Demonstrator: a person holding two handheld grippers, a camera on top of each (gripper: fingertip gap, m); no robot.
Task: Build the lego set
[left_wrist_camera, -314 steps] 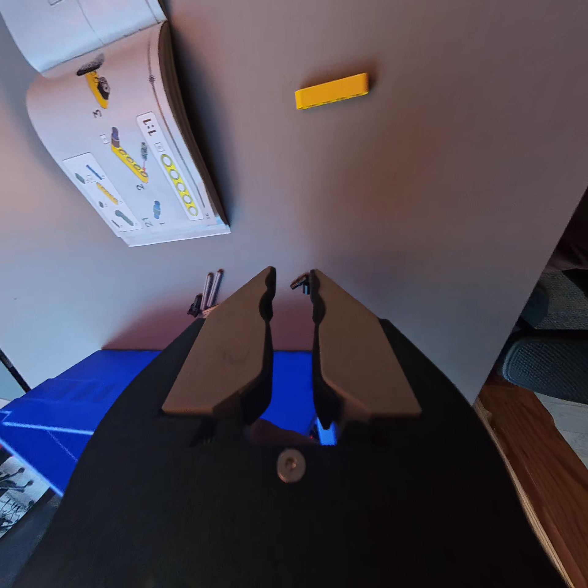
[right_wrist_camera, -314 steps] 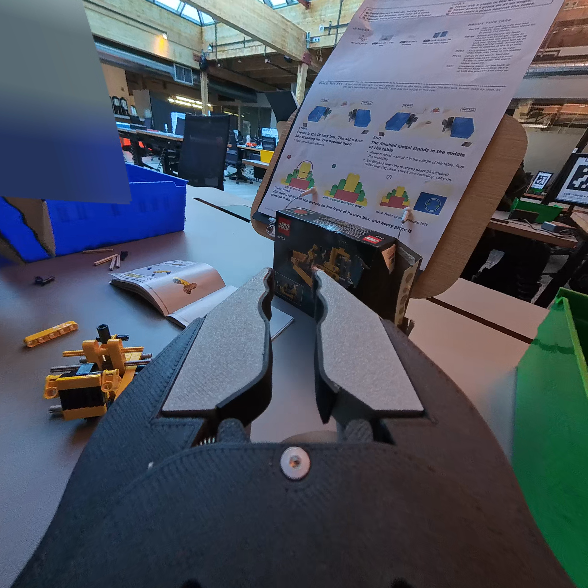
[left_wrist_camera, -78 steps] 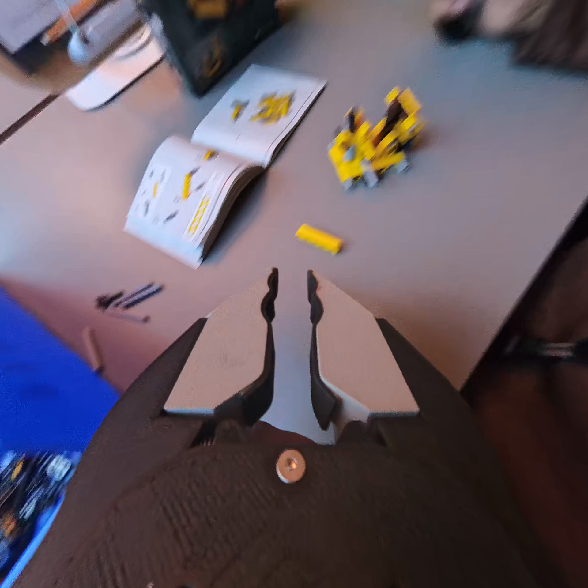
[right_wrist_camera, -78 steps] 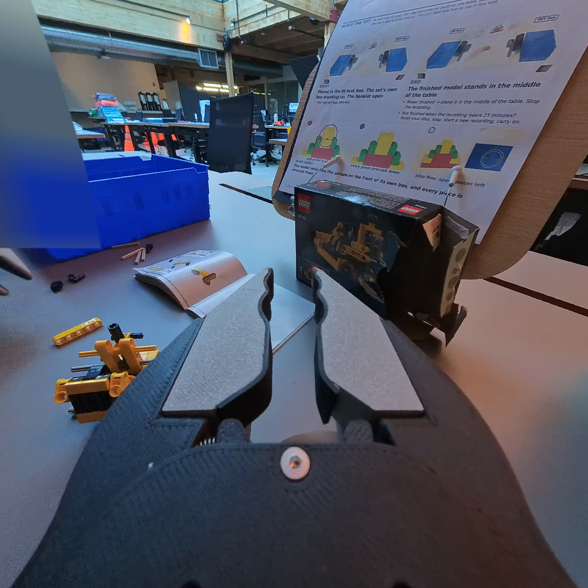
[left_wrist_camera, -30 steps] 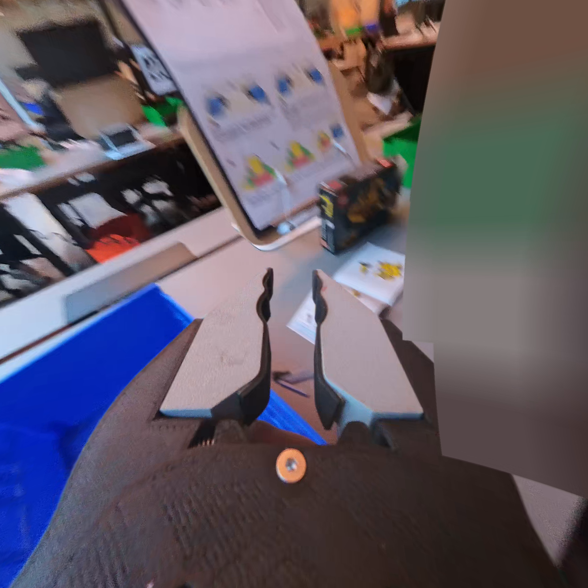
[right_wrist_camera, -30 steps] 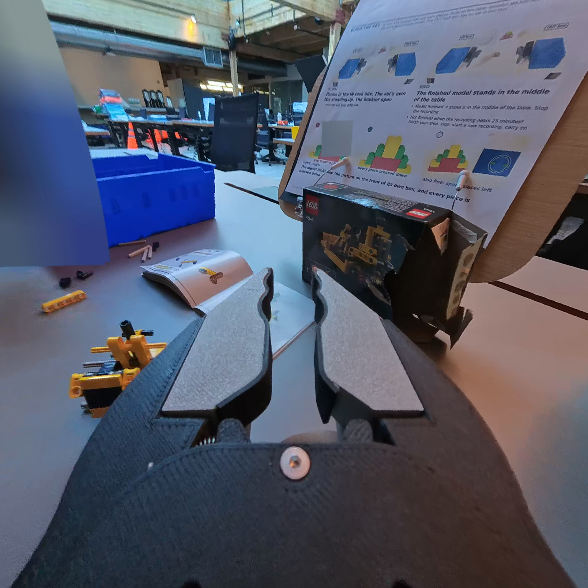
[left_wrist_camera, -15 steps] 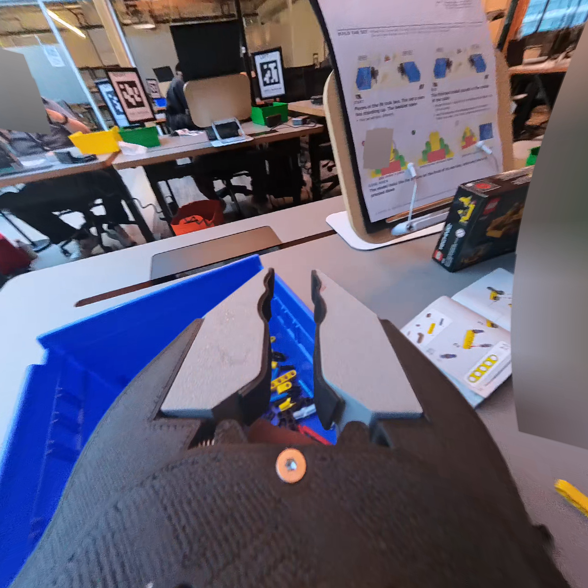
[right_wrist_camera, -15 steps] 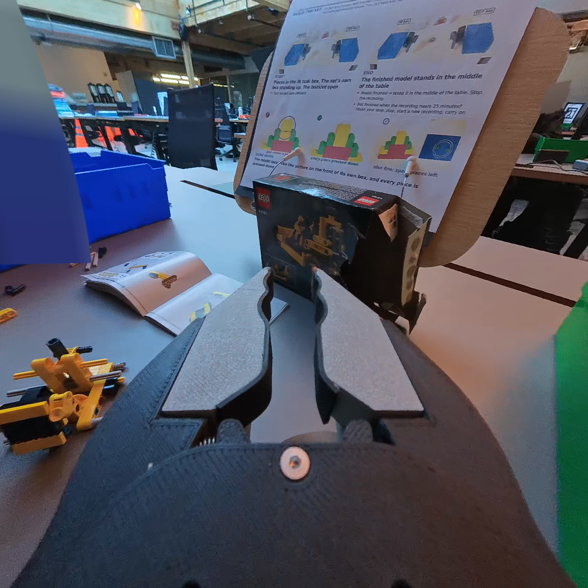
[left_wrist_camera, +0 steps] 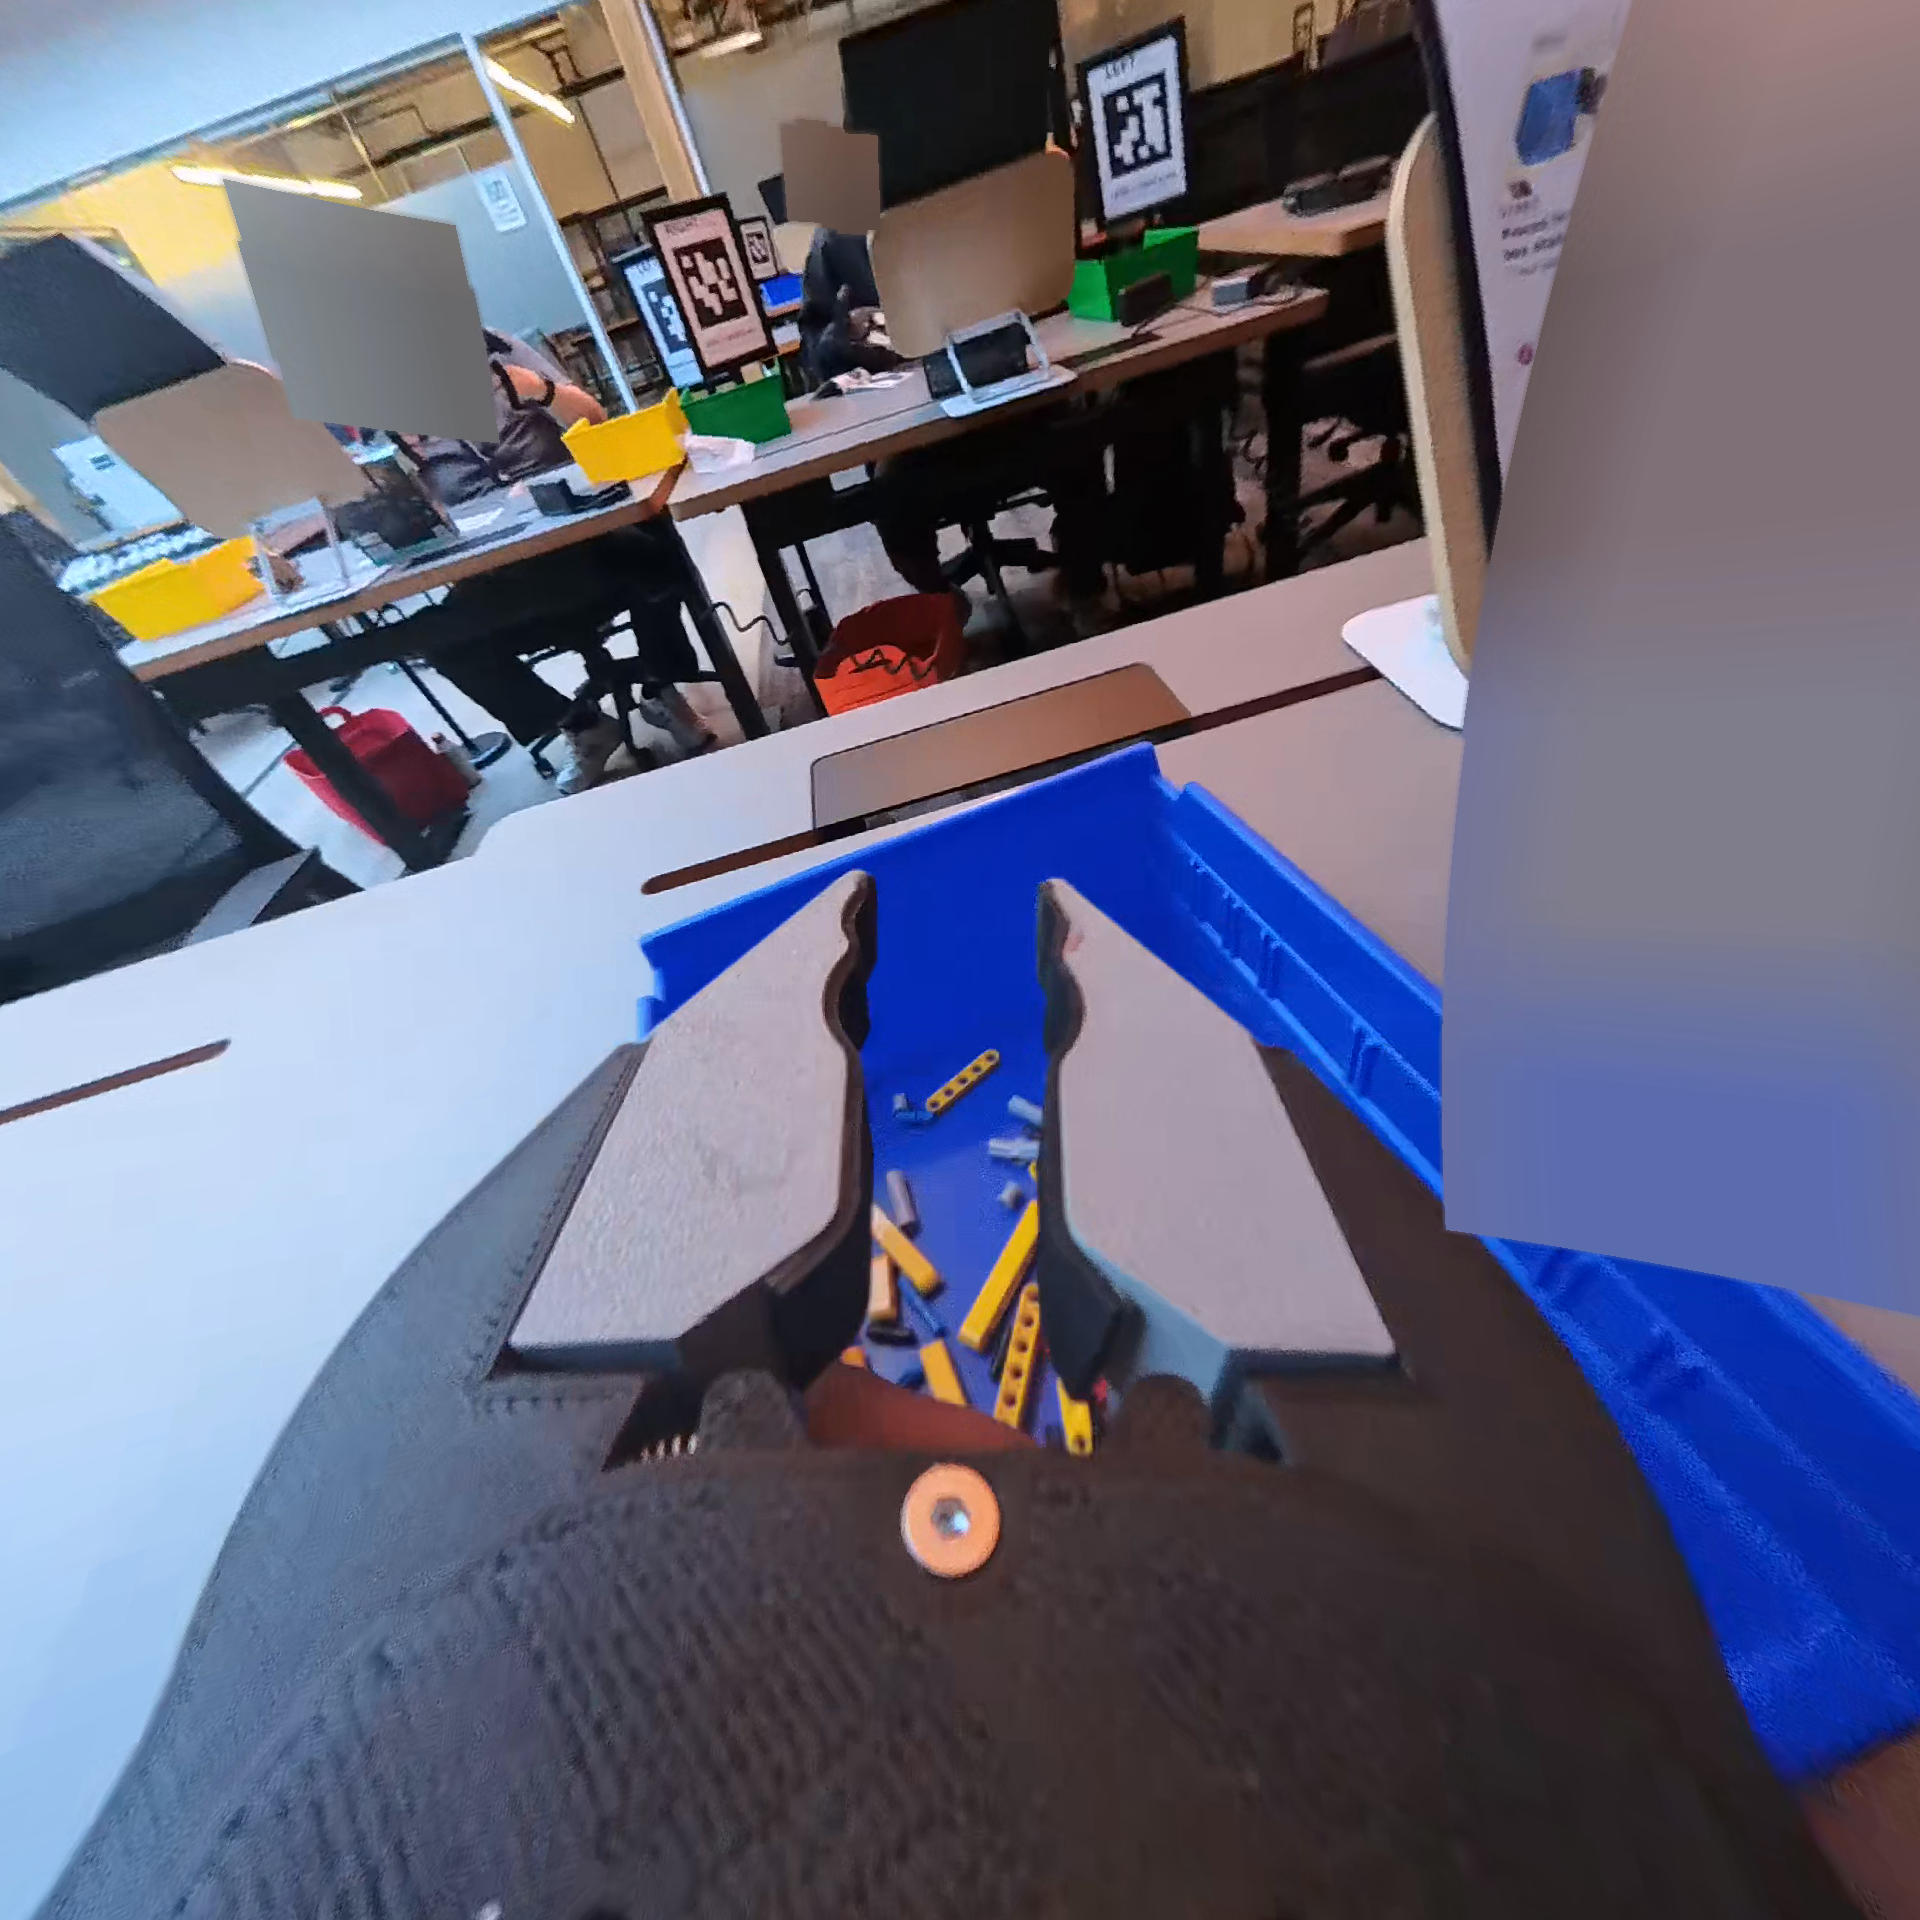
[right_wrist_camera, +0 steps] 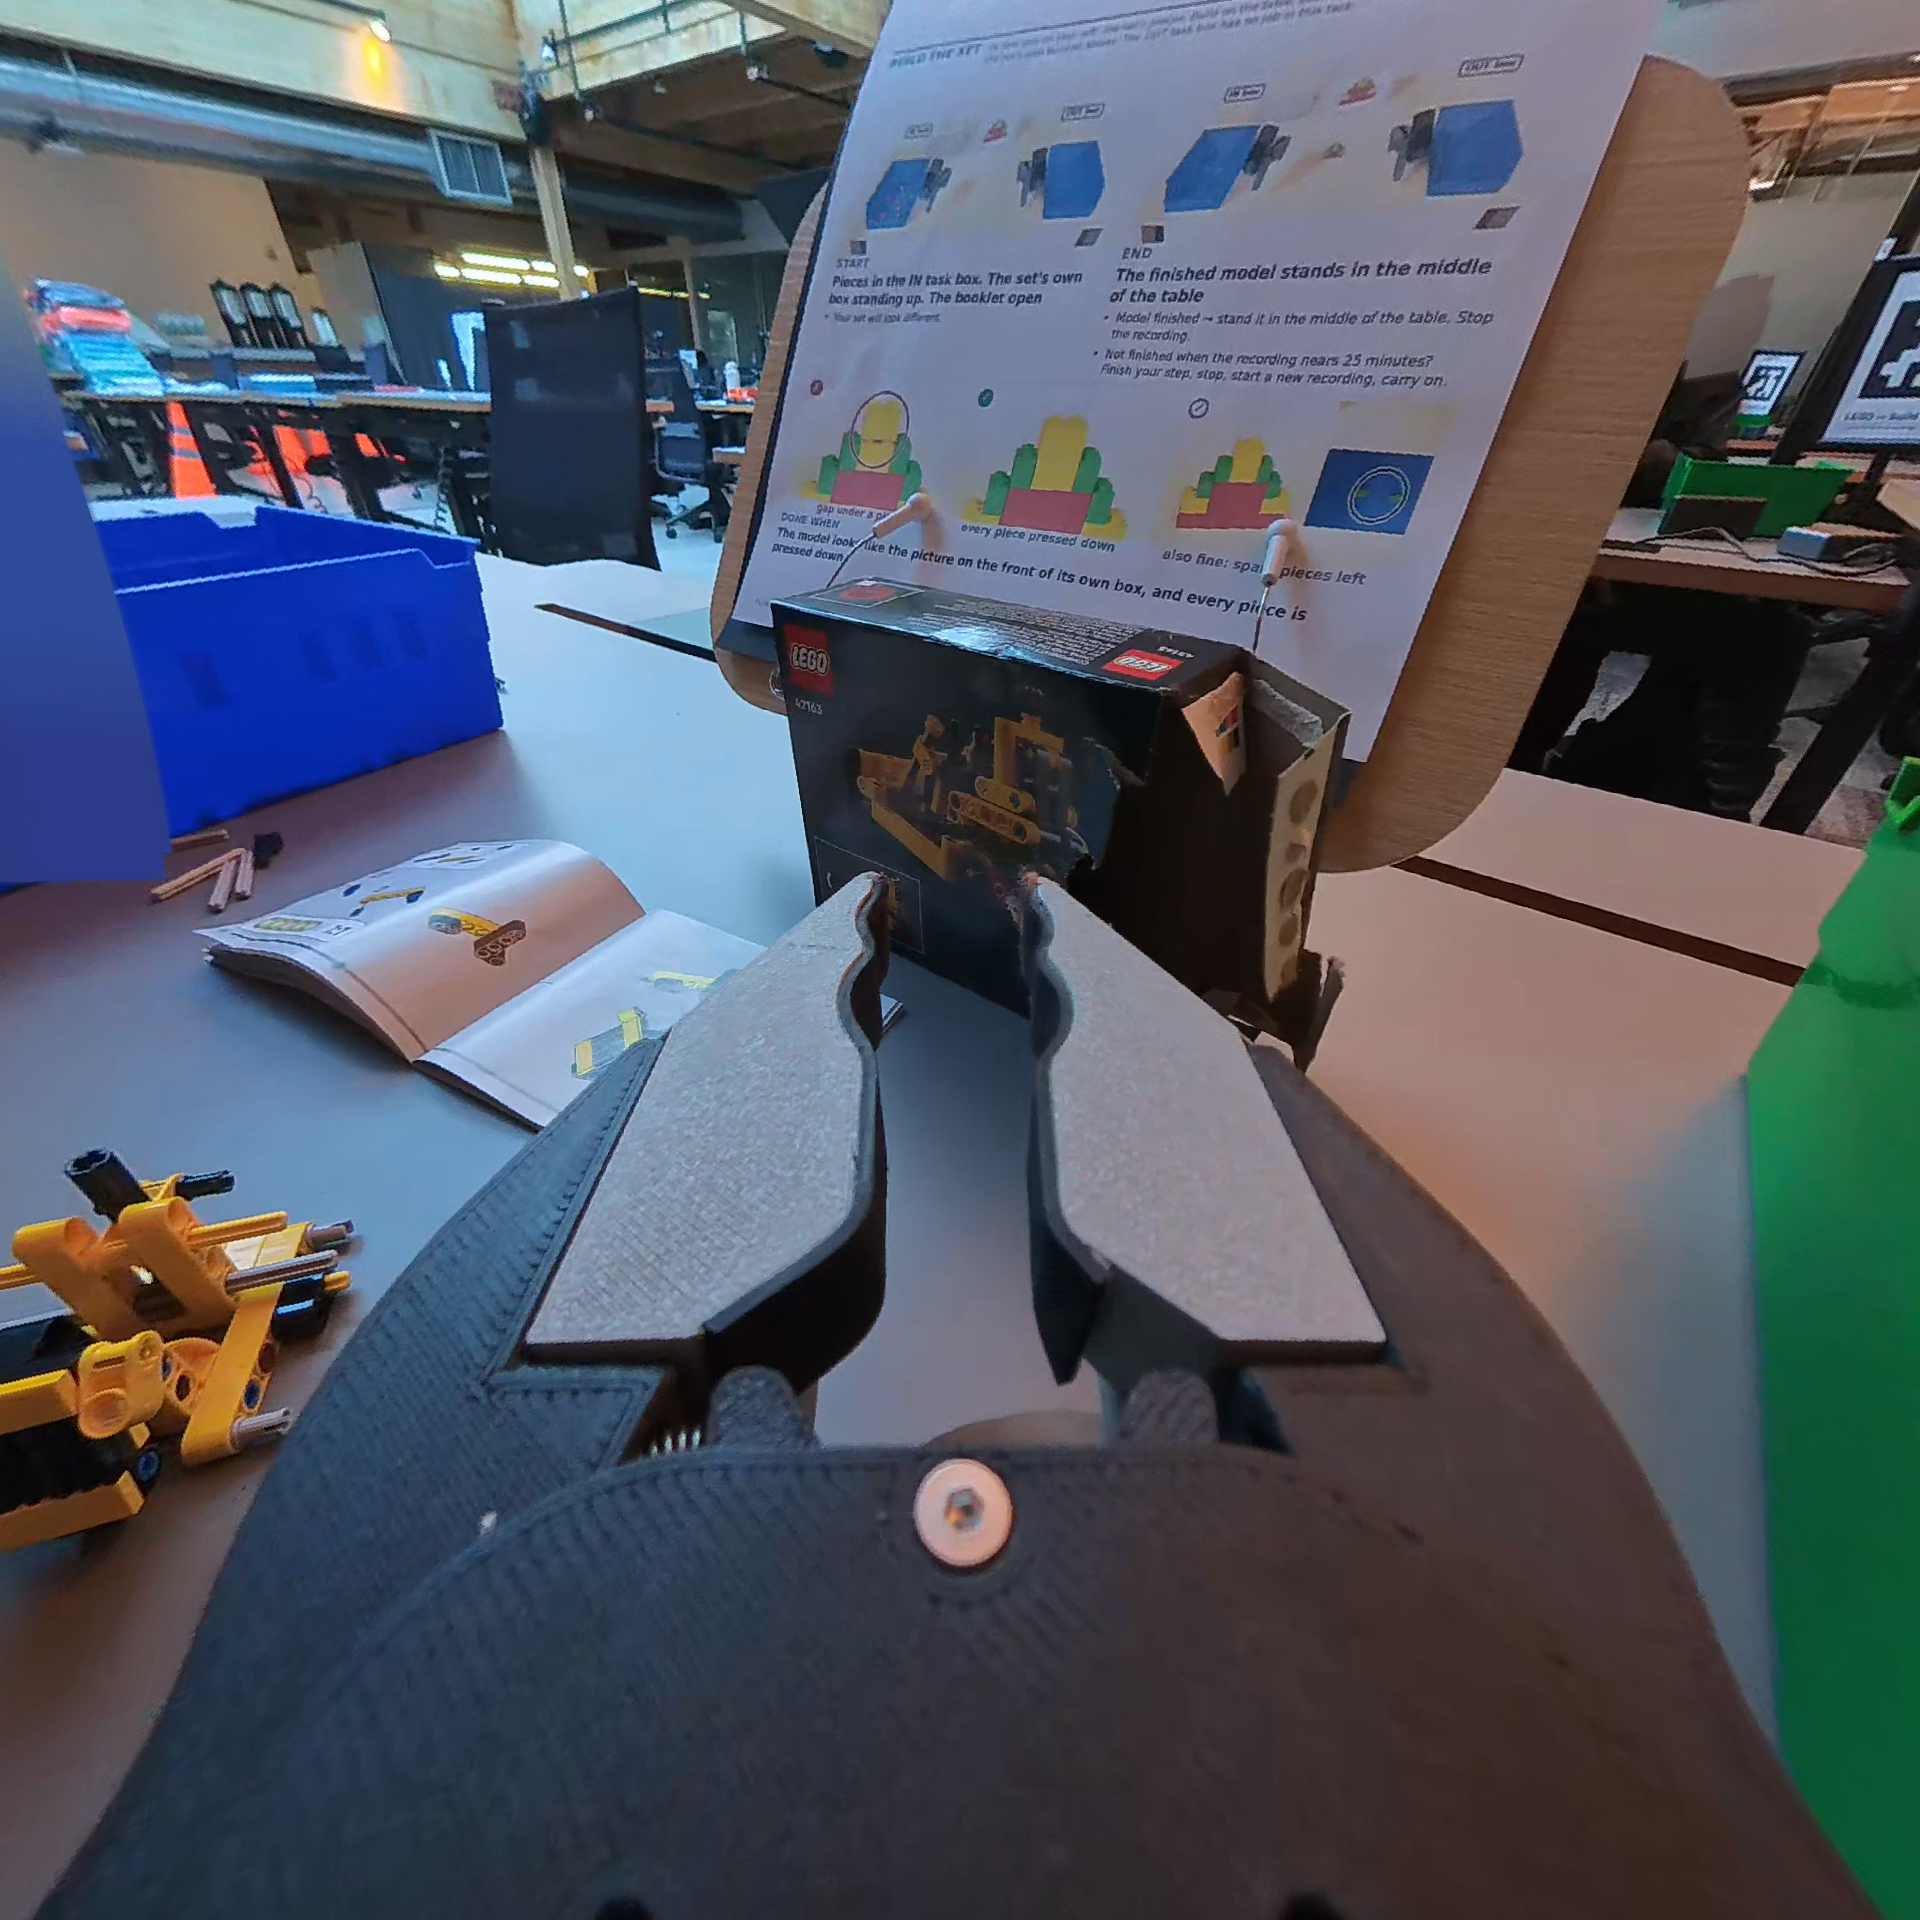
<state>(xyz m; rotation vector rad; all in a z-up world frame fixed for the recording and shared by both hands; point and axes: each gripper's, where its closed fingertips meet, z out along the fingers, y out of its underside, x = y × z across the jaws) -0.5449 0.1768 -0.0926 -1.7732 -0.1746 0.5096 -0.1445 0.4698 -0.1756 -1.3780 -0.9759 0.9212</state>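
Note:
My left gripper (left_wrist_camera: 954,902) is open and empty, held above the blue bin (left_wrist_camera: 1299,966), which holds several loose yellow, grey and blue pieces (left_wrist_camera: 997,1288). My right gripper (right_wrist_camera: 956,899) is open and empty above the table, pointing at the black set box (right_wrist_camera: 977,769). The partly built yellow and black model (right_wrist_camera: 135,1340) sits at the lower left of the right wrist view. The open instruction booklet (right_wrist_camera: 457,945) lies left of the box. The blue bin also shows in the right wrist view (right_wrist_camera: 301,665) at the far left.
A wooden stand with an instruction sheet (right_wrist_camera: 1195,312) rises behind the box. A few tan and black pins (right_wrist_camera: 218,862) lie by the bin. A green bin (right_wrist_camera: 1839,1247) is at the right edge. Other desks and seated people fill the background (left_wrist_camera: 520,416). The grippers' ends are close to 50 cm from one another.
My left gripper has swung from the table, away from the yellow beam and booklet, to over the blue bin, and its jaws have opened a little wider. My right gripper has shifted only slightly.

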